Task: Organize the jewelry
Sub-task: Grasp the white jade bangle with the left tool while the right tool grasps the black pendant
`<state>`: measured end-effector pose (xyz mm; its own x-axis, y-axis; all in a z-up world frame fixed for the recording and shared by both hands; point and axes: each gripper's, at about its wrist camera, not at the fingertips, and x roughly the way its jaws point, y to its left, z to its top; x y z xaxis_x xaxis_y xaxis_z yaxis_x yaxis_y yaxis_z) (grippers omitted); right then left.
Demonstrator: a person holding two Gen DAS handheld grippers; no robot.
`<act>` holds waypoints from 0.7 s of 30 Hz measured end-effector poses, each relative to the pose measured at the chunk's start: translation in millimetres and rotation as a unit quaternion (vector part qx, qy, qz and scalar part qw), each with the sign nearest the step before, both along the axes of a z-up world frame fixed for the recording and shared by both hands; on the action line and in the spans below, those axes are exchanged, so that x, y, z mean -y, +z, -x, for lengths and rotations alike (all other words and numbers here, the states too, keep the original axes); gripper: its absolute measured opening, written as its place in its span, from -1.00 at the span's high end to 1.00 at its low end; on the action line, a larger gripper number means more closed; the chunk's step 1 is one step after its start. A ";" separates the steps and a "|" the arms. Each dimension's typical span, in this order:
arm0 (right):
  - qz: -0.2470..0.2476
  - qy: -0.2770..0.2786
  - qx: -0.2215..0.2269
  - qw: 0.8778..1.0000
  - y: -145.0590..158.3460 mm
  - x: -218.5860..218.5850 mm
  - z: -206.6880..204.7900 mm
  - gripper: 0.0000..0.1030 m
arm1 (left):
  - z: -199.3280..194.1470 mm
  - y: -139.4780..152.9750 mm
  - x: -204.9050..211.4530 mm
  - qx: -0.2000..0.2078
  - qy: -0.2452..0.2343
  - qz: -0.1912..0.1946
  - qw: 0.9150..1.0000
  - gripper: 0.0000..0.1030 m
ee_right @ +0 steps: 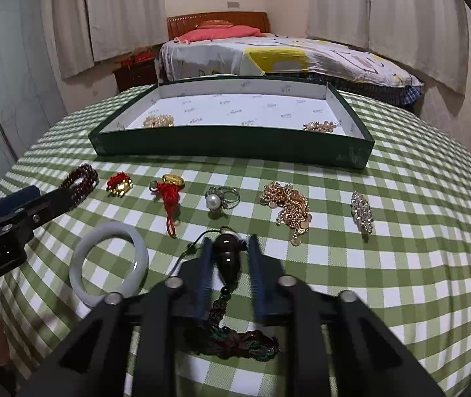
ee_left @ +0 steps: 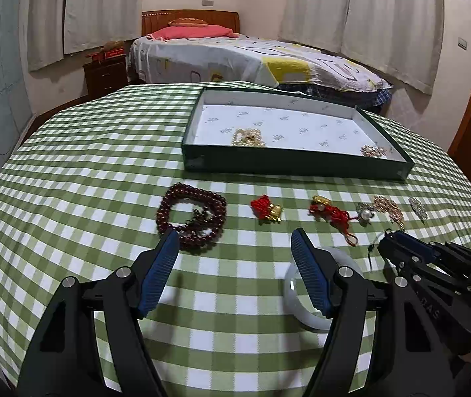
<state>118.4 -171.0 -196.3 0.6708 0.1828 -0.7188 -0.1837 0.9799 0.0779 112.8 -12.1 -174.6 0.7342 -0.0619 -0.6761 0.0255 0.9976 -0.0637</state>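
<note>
On cloth (ee_right: 367, 264): left fingers (ee_left: 159, 274) apart; right fingers (ee_right: 204, 274) flank dark pendant (ee_right: 227, 258), grip unclear; tray (ee_right: 235, 149) print illegible.

Glossy dark pendant (ee_right: 227, 258); matt checked cloth (ee_right: 384, 248); smooth milky bangle (ee_right: 109, 261).

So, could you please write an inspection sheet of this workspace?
Surface: green-white checked tablecloth.
Job's things: dark green shallow tray holding a pearl cluster and a gold cluster; dark red bead bracelet, white stone bangle, black teardrop pendant, gold chain among others on the cloth.
Clutter: nothing seen.
Grippers: left gripper open over the cloth; right gripper open around the pendant, no pressing visible.
Cables: nothing seen.
Surroundings: bed, pale curtains.
</note>
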 end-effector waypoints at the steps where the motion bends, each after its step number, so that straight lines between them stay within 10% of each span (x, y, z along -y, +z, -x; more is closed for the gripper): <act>1: -0.001 -0.002 0.000 1.000 0.3 1.6 1.4 0.66 | 0.9 -0.9 2.8 -0.002 -0.004 0.001 1.000 -0.37; 21: -0.029 -0.065 0.011 0.997 11.2 57.4 25.6 0.66 | 7.0 -19.7 54.5 -0.005 -0.040 -0.012 0.999 -0.66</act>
<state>92.9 -228.4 -185.2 0.7073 0.1338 -0.6941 -0.0569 0.9895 0.1326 105.8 -66.6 -194.3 0.7209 -0.1046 -0.6851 0.1050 0.9936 -0.0412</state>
